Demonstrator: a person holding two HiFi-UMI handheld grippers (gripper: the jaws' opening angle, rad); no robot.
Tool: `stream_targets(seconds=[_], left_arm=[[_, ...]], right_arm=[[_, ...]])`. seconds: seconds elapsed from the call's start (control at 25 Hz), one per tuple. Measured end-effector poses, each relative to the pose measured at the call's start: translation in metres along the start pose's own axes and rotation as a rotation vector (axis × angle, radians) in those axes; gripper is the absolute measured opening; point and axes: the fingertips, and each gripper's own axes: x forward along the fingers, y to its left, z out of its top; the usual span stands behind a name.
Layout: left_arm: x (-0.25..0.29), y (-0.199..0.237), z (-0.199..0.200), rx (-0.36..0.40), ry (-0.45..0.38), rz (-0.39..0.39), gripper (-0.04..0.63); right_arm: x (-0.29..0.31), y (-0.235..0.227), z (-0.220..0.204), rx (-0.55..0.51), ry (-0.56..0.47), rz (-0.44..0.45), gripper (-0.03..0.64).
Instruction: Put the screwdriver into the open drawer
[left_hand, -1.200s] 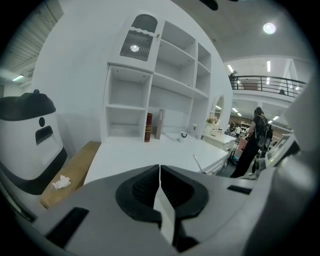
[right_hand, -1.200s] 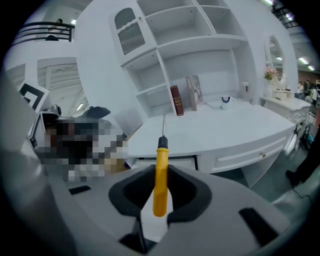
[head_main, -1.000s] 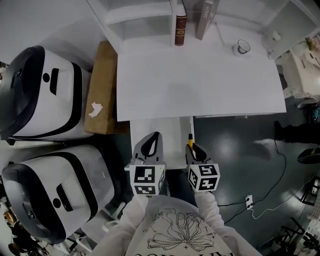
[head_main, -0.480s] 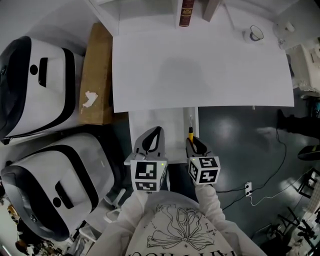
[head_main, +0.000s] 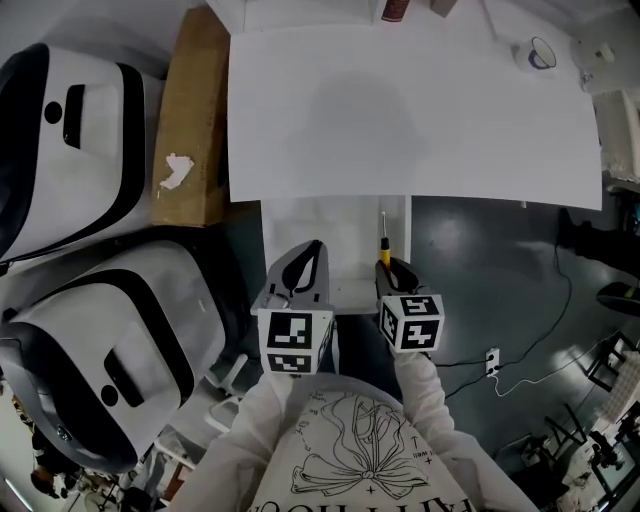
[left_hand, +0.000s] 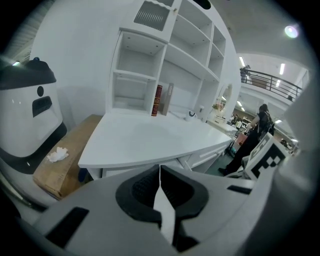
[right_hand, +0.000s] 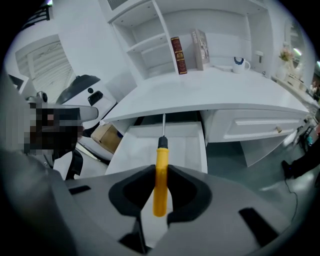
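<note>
In the head view my right gripper (head_main: 395, 272) covers most of the screwdriver (head_main: 382, 240), leaving only the thin shaft and a sliver of yellow handle. Together with my left gripper (head_main: 308, 262) it also hides the near end of the drawer (head_main: 325, 225). The red book (head_main: 394, 10) at the back of the desk (head_main: 400, 120) is cut off by the top edge. In the left gripper view its spine lettering is too small to read.
</note>
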Motion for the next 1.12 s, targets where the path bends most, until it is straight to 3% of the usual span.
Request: stream_targets(seconds=[0.52,1.12], left_arm=[[-0.003,0.042,-0.017,-0.07,-0.001,0.049,0.007],[0.001,0.07,-0.035,-0.112,0.022,0.071,0.008]], right_arm=[[0.05,0.009,-0.009,-0.012,0.155,-0.008,0.074],[0.12,-0.005,-0.027,-0.129,0.318,-0.037,0.074]])
